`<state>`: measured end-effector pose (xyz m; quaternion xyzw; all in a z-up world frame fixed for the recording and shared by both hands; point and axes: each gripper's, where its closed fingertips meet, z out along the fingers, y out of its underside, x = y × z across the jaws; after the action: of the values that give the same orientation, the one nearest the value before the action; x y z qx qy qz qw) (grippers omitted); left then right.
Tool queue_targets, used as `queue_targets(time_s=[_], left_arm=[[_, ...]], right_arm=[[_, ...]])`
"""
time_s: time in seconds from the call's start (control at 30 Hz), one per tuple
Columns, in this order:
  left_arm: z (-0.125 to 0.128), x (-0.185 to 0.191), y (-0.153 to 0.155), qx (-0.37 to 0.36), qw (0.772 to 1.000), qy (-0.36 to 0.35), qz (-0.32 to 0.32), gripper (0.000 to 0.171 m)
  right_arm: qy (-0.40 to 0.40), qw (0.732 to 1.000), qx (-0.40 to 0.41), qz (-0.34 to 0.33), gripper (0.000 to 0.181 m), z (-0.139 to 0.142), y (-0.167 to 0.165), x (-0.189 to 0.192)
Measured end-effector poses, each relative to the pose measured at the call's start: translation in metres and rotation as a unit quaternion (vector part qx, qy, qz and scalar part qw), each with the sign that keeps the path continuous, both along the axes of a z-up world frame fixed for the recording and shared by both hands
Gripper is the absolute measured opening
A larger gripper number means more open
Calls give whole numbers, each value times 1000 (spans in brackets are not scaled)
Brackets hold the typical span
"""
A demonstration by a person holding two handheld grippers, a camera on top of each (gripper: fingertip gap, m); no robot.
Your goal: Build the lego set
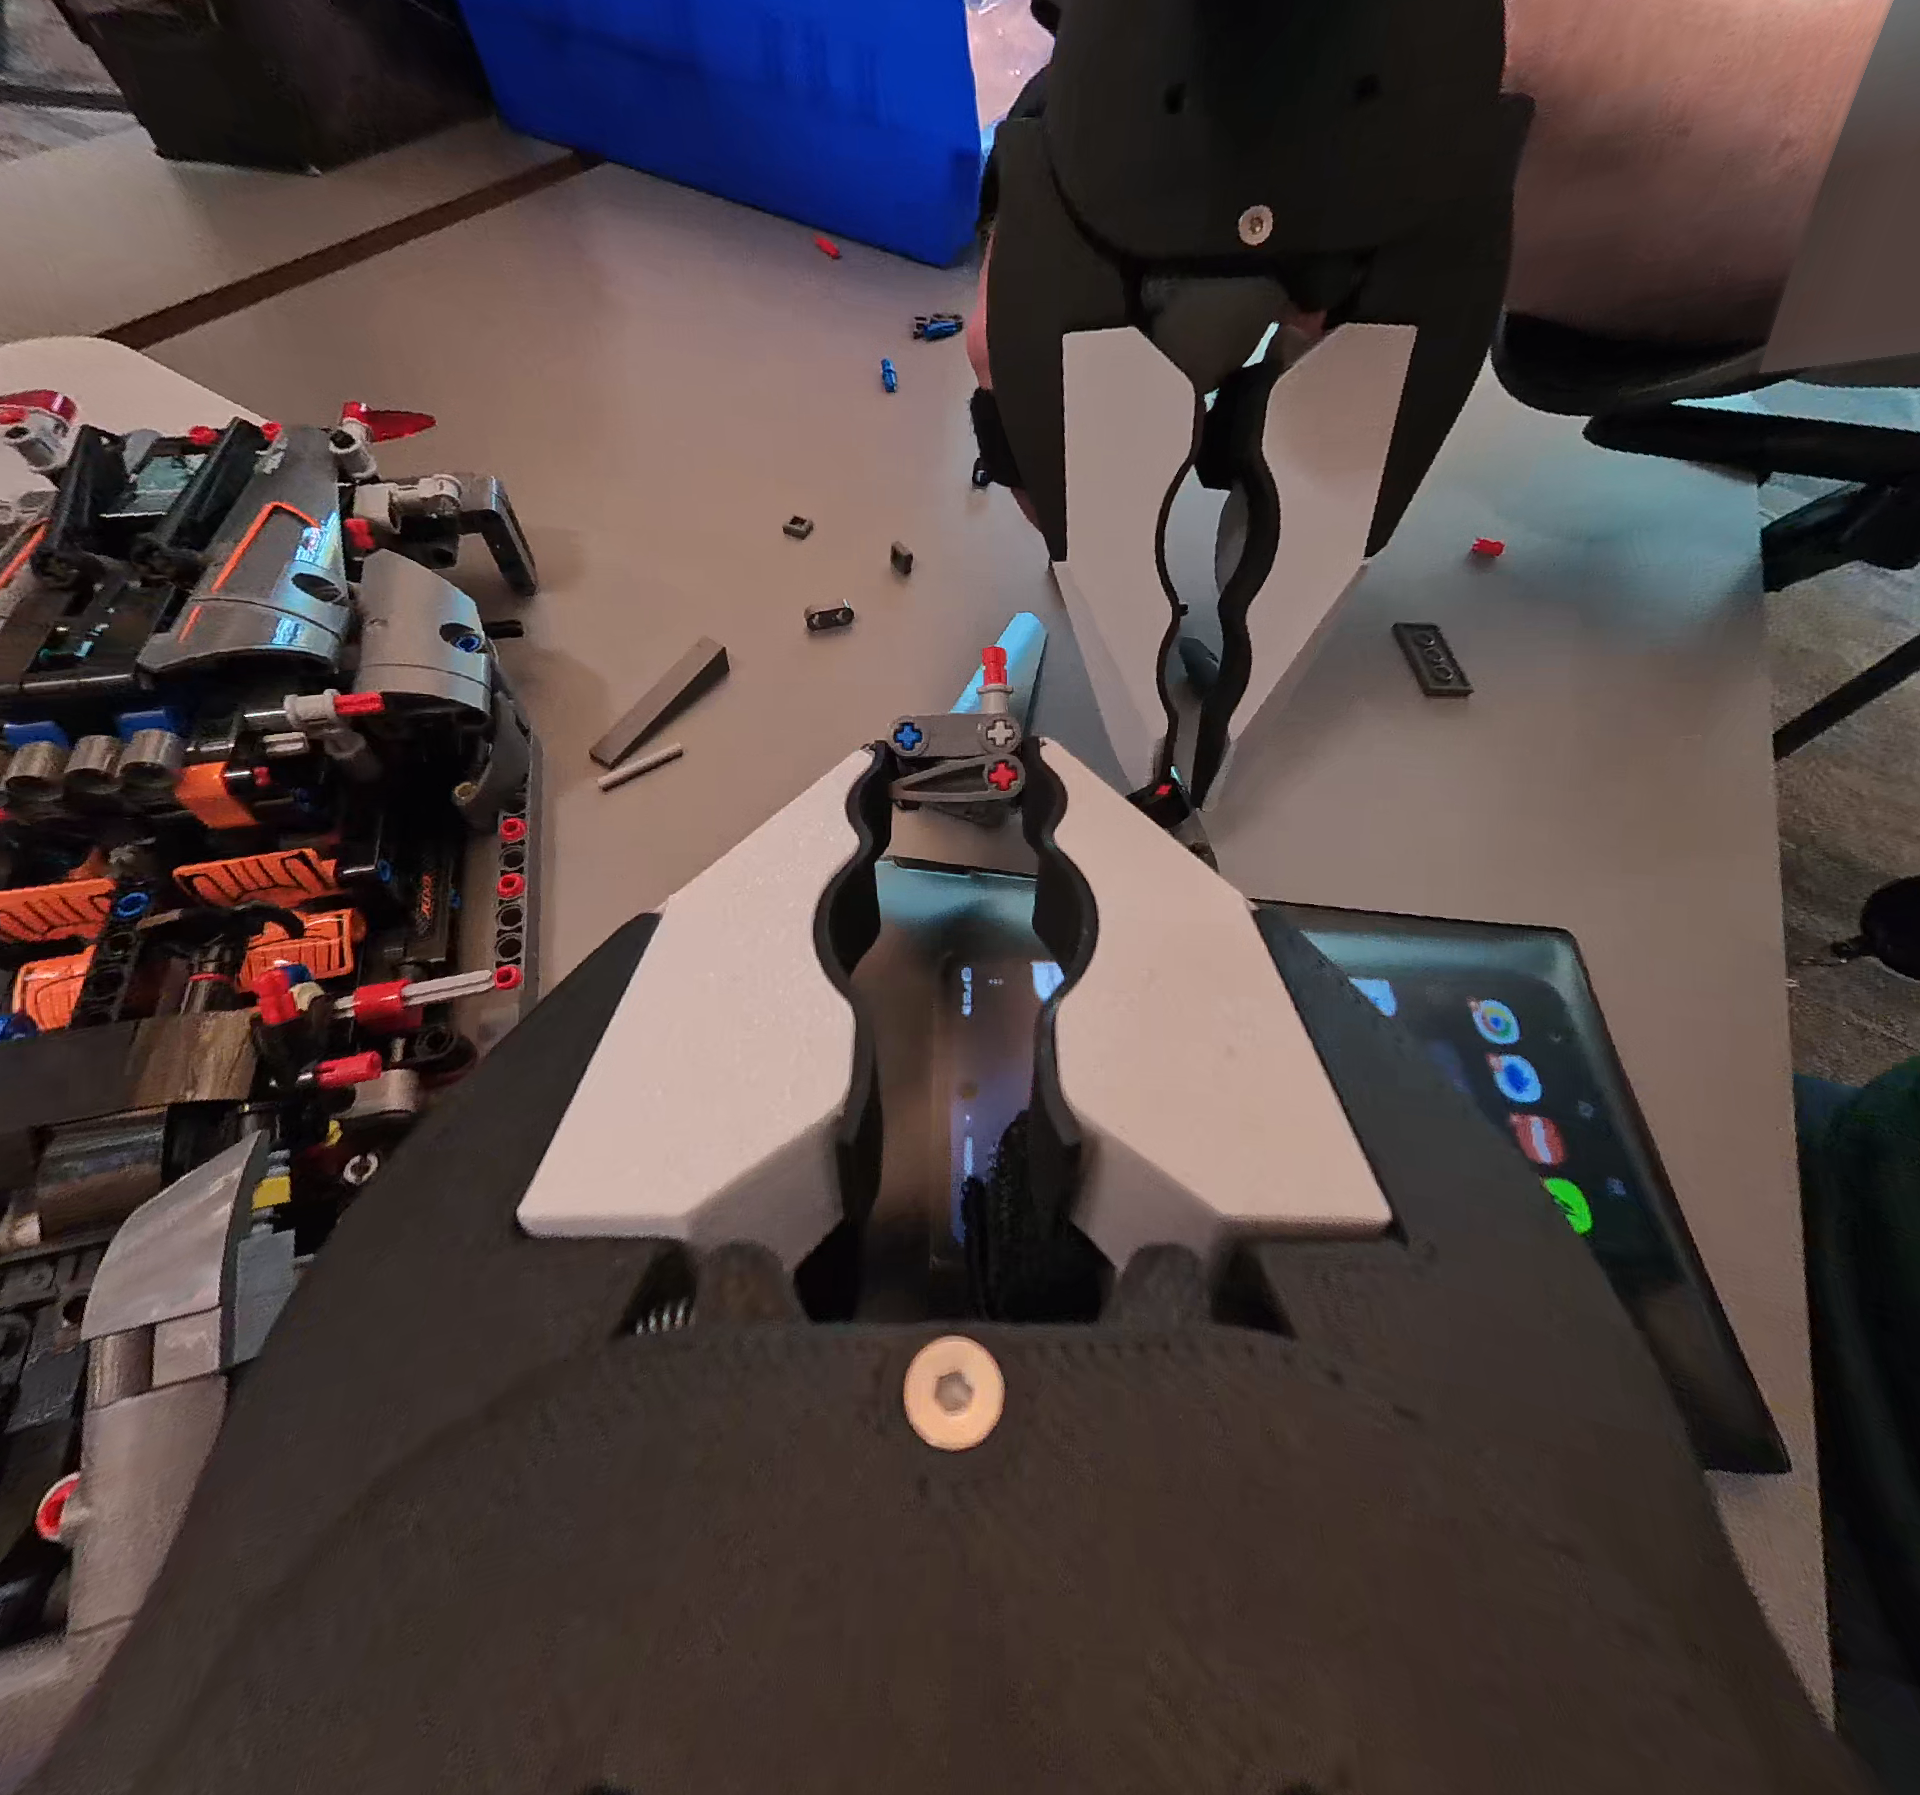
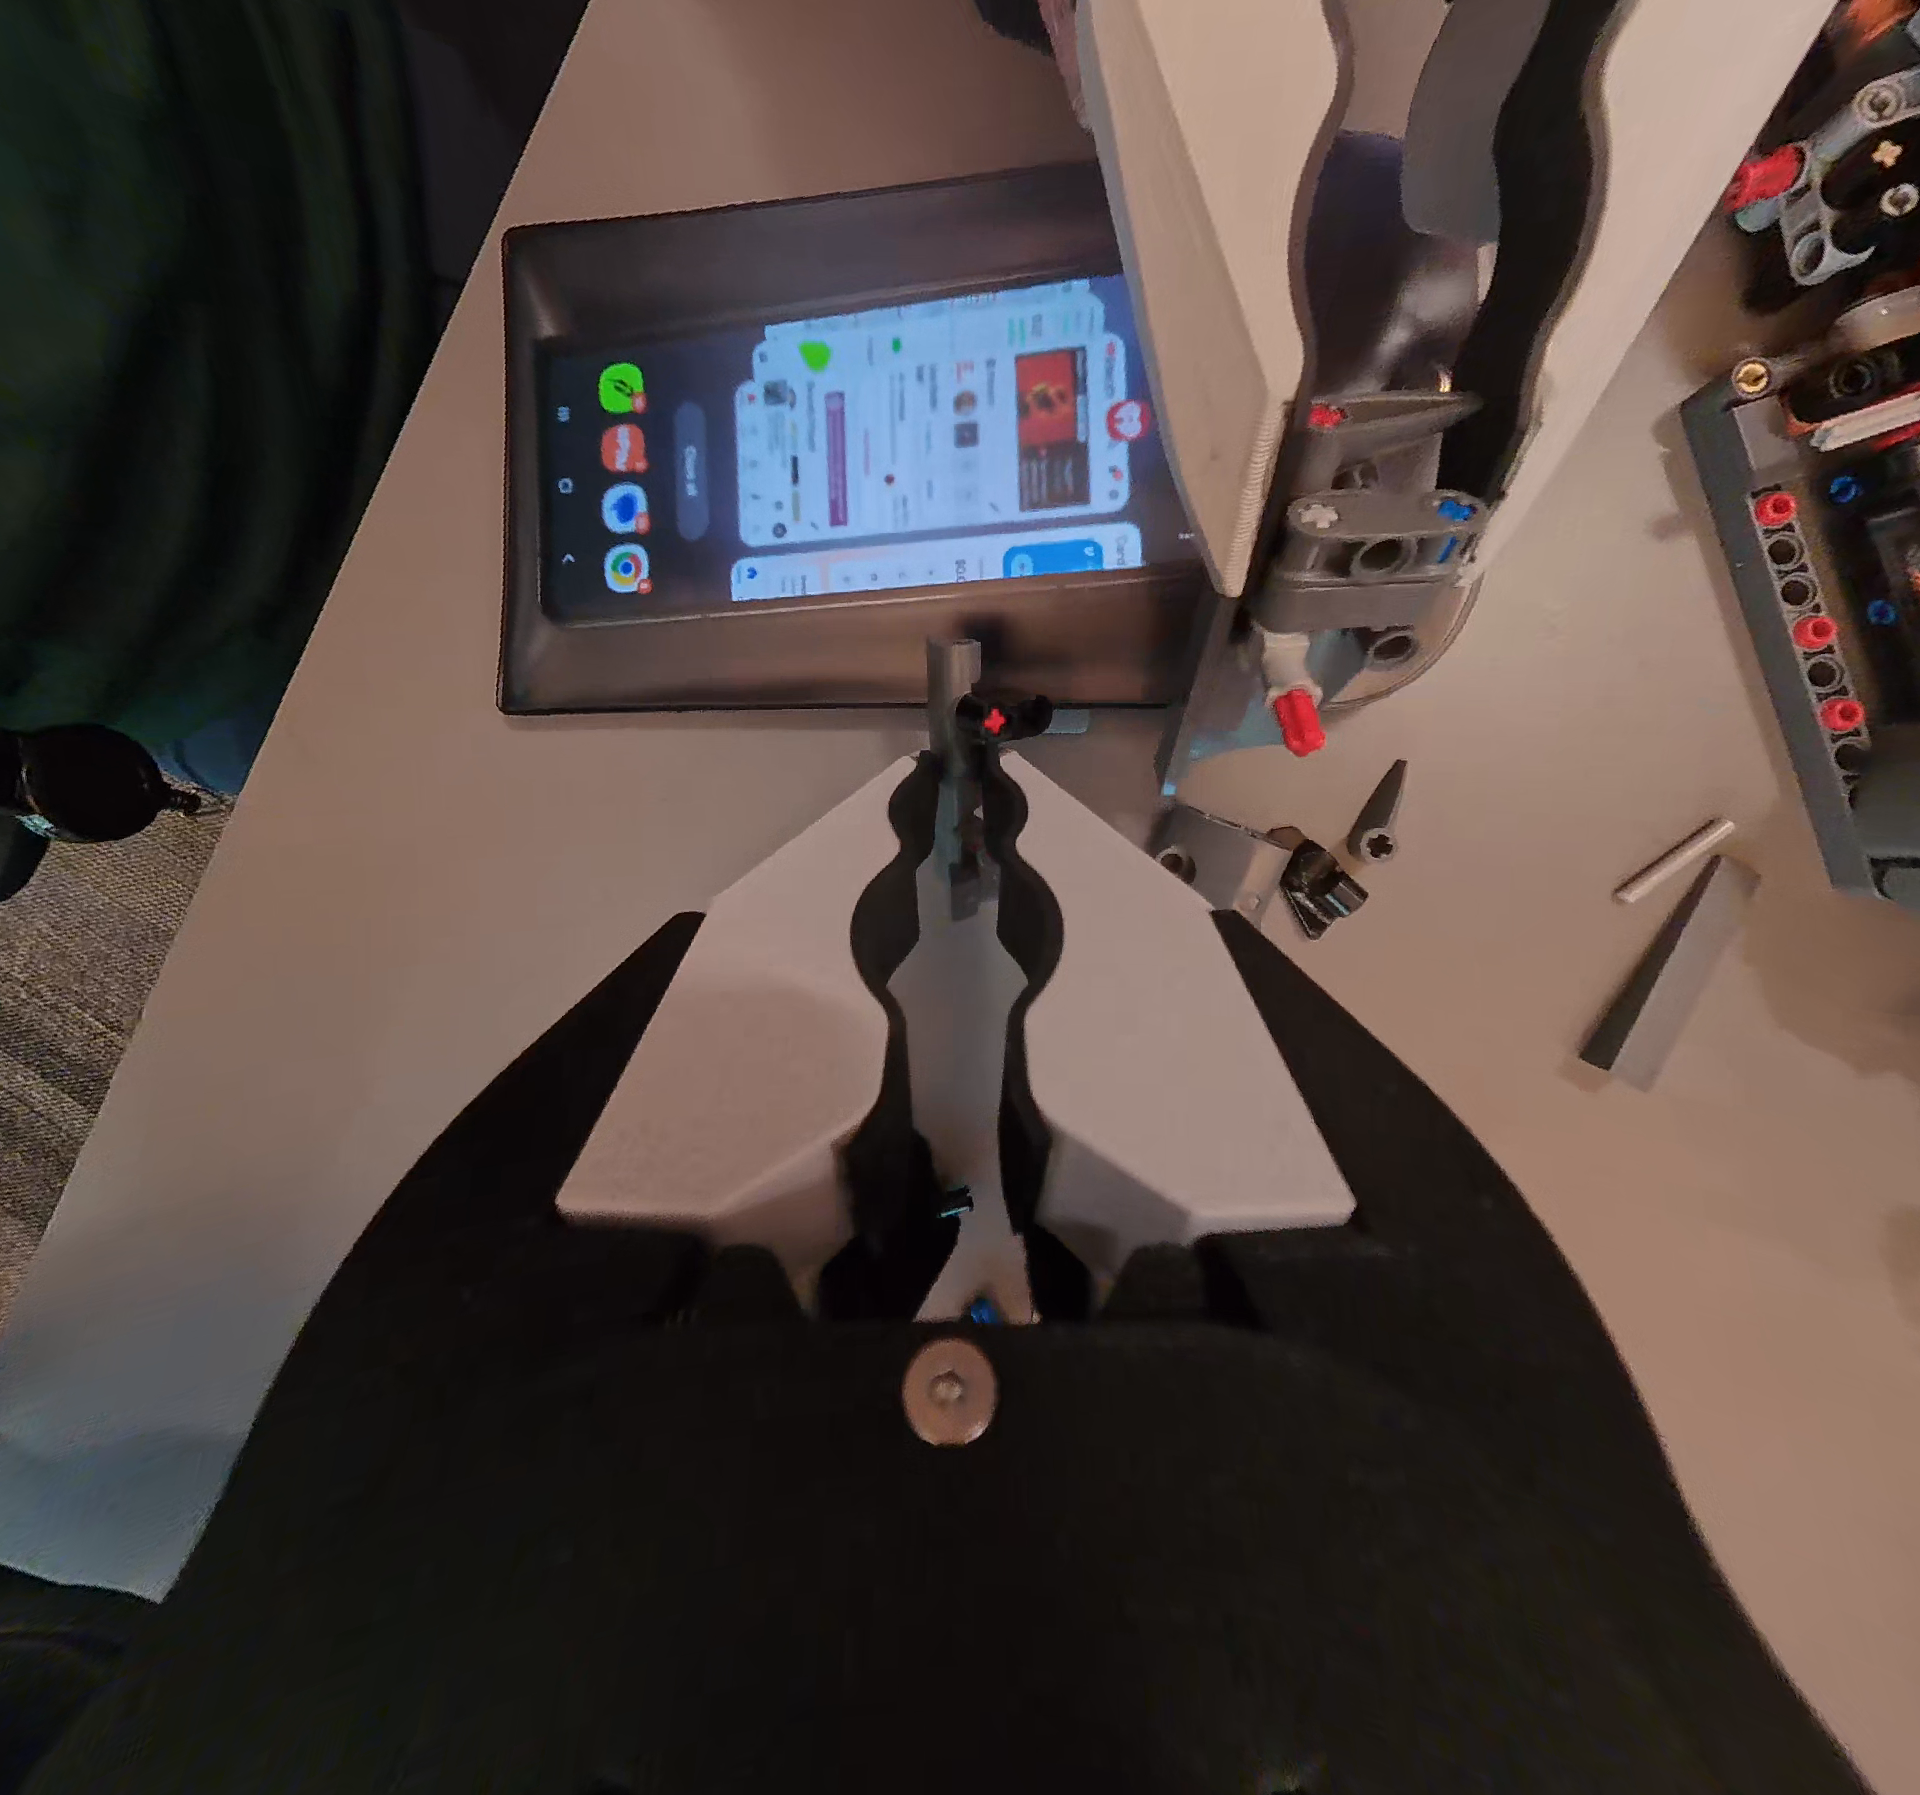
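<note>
In the left wrist view, your left tongs (image 1: 956,789) are closed on a small grey sub-assembly of plastic beams with blue, white and red cross pins (image 1: 961,753). A white-and-red pin stands up out of it, away from you. The right tongs (image 1: 1179,779) come down from above, a little to the right of it, and their tips pinch a thin piece with a small black connector that shows a red cross (image 1: 1162,795). This piece is just beside the right edge of the sub-assembly, so the joining move looks short and sideways. The big black-and-orange car model (image 1: 239,758) lies well apart on the left of the counter (image 1: 644,415).

In the right wrist view, your right tongs (image 2: 961,789) grip the thin grey bar with the black connector (image 2: 1000,717), long axis pointing forward along the fingers. The sub-assembly (image 2: 1371,540) hangs in the left tongs (image 2: 1382,498) to the upper right. Behind, a phone in a dark tray (image 2: 831,457) lies flat.
</note>
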<state>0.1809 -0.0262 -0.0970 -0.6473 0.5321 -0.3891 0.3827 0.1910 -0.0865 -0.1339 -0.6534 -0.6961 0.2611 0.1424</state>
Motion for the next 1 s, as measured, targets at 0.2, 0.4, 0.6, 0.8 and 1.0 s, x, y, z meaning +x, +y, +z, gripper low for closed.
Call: queue_targets(time_s=[0.2,0.4,0.6,0.8,1.0], left_arm=[[-16,-7,-3,7,999,40,-2,23],[-31,-10,-5,17,997,78,-3,23],[-30,-14,-4,18,997,78,1,25],[-23,-14,-7,31,997,71,-2,27],[-30,-8,-8,50,994,98,-14,34]], right_arm=[[4,1000,6,0,6,1,1,-1],[9,1000,14,-3,6,2,4,-3],[14,1000,25,-4,6,3,6,-4],[26,999,46,-10,6,8,13,-6],[21,998,60,-20,6,9,19,-1]])
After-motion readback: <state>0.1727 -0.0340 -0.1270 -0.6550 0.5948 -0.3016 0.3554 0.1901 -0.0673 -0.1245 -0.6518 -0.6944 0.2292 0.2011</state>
